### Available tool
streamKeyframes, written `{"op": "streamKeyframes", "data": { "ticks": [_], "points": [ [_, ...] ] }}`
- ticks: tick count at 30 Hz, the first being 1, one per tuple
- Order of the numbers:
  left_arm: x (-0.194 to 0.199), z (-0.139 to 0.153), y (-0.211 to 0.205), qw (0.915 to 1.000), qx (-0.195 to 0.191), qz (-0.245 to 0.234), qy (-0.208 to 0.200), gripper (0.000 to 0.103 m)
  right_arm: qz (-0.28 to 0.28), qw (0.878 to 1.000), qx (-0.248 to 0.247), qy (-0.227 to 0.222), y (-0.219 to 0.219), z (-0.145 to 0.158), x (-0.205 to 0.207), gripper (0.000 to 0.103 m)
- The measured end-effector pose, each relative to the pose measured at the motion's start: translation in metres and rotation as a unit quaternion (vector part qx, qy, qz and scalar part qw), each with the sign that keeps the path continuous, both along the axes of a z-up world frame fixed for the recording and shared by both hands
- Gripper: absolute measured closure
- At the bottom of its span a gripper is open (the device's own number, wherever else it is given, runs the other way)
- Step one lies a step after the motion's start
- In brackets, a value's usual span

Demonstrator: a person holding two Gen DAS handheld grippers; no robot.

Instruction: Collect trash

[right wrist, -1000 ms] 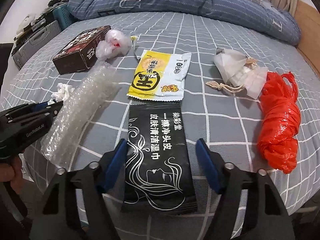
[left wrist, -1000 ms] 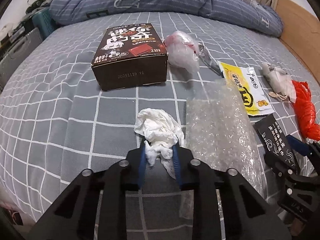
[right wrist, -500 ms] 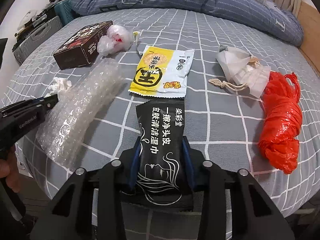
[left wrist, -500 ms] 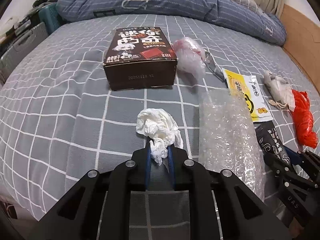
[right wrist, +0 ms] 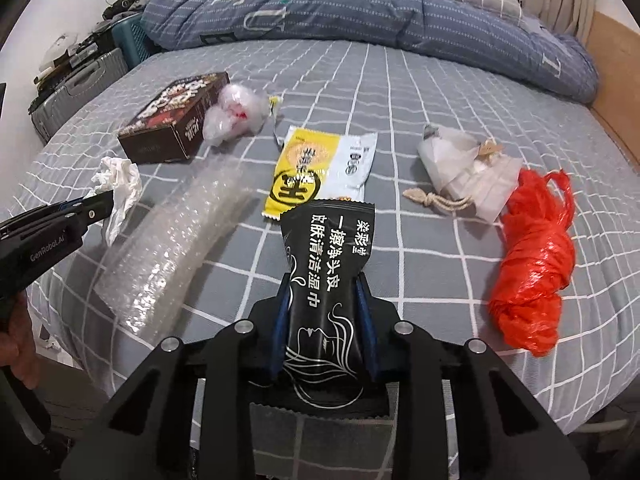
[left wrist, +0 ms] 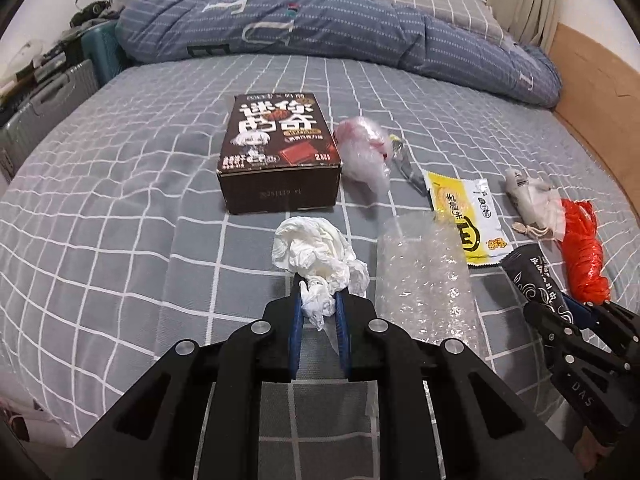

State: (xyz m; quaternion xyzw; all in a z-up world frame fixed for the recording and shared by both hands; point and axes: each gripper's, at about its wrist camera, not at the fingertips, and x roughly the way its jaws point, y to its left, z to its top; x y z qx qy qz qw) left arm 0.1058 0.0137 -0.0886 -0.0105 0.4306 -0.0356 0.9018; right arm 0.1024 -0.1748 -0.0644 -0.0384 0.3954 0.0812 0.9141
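Trash lies on a grey checked bed. My left gripper [left wrist: 319, 300] is shut on a crumpled white tissue [left wrist: 316, 254] and holds it above the sheet; the tissue also shows in the right wrist view [right wrist: 120, 180]. My right gripper [right wrist: 325, 300] is shut on a black wet-wipe packet [right wrist: 328, 256], lifted off the bed; it also shows in the left wrist view [left wrist: 532, 276]. On the bed lie a sheet of bubble wrap [right wrist: 172, 248], a yellow snack packet [right wrist: 312, 172], a brown biscuit box [left wrist: 280, 156], a clear plastic wad [left wrist: 362, 152], a white pouch [right wrist: 468, 172] and a red plastic bag [right wrist: 532, 256].
A blue striped duvet [left wrist: 320, 24] lies rolled along the far side of the bed. Suitcases and clutter [right wrist: 76, 88] stand off the left edge. A wooden bed frame [left wrist: 600, 96] runs along the right. The bed's near edge is just below both grippers.
Both grippers closed, the left on the tissue and the right on the black packet, then rose with them. The black packet's far end now overlaps the yellow packet in the right wrist view.
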Motion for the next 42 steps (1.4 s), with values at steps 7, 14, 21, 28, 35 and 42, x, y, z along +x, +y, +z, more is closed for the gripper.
{"op": "streamKeyframes", "data": {
  "ticks": [7, 14, 21, 28, 35, 42],
  "points": [
    [-0.007, 0.009, -0.001, 1.0000, 0.002, 0.001, -0.005, 0.089, -0.002, 1.000, 0.001, -0.011, -0.001, 0.013, -0.007, 0.074],
    [-0.018, 0.019, -0.003, 0.9999, -0.005, -0.003, -0.010, 0.089, -0.003, 1.000, 0.002, -0.026, -0.002, 0.029, -0.016, 0.074],
    [-0.040, 0.031, -0.009, 0.9997, -0.013, -0.009, -0.018, 0.089, -0.007, 0.999, 0.006, -0.044, -0.006, 0.044, -0.032, 0.074],
    [-0.066, 0.037, -0.009, 0.9995, -0.016, -0.008, -0.026, 0.089, -0.006, 0.998, 0.011, -0.057, -0.005, 0.055, -0.049, 0.074],
    [-0.094, 0.043, -0.009, 0.9993, -0.020, -0.008, -0.032, 0.089, -0.006, 0.998, 0.024, -0.062, -0.009, 0.061, -0.069, 0.074],
    [-0.115, 0.040, -0.011, 0.9994, -0.021, -0.007, -0.027, 0.089, -0.005, 0.998, 0.030, -0.060, -0.009, 0.059, -0.085, 0.074]
  ]
}}
